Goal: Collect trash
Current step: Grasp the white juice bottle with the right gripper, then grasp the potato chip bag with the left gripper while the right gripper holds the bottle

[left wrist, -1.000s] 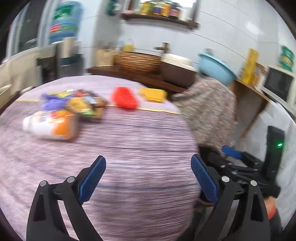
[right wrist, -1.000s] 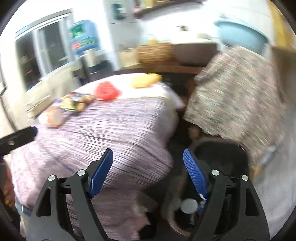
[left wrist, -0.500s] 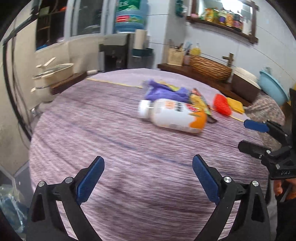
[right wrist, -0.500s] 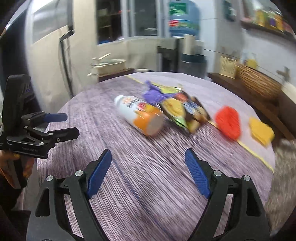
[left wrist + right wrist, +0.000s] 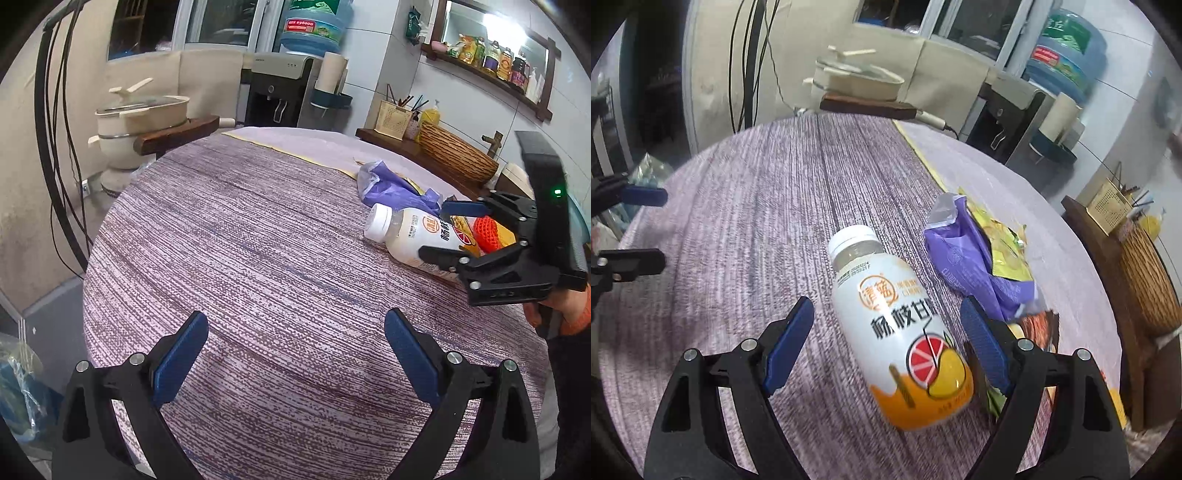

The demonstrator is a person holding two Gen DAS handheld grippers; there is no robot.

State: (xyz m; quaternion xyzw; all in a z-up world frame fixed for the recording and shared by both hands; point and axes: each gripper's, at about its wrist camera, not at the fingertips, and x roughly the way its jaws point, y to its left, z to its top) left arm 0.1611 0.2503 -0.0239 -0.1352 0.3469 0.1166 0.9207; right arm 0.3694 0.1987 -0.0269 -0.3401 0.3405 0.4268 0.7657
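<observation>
While its blue pads stood wide apart, the right gripper (image 5: 886, 334) hung over a white drink bottle (image 5: 897, 328) lying on its side on the round table (image 5: 757, 206), the bottle's orange base between the two fingers (image 5: 788, 341) but neither pad pressing on it. The bottle's white cap pointed away from the gripper, toward the middle of the table. Just beside the bottle, on its right in the right wrist view, lay a crumpled purple bag (image 5: 964, 258) with yellow and green snack wrappers (image 5: 1001, 240) partly under it, and a brown wrapper (image 5: 1038, 325) showed behind the right-hand finger.

The left gripper (image 5: 293, 354) was likewise spread open and empty, hovering above bare striped purple cloth near the table's near edge, well apart from the litter. From its camera the right gripper appeared at the right edge of the table, held by a hand (image 5: 565, 314) in an orange sleeve cuff, its fingers on either side of the bottle. A red knitted piece (image 5: 489, 230) lay just beyond the bottle, touching a yellow one behind it.

Past the far edge of the table stood a cream pot (image 5: 144, 114) on a wooden stand, a water dispenser (image 5: 280, 88) topped with a blue jug, and a woven basket (image 5: 454, 155) on a wooden counter.
</observation>
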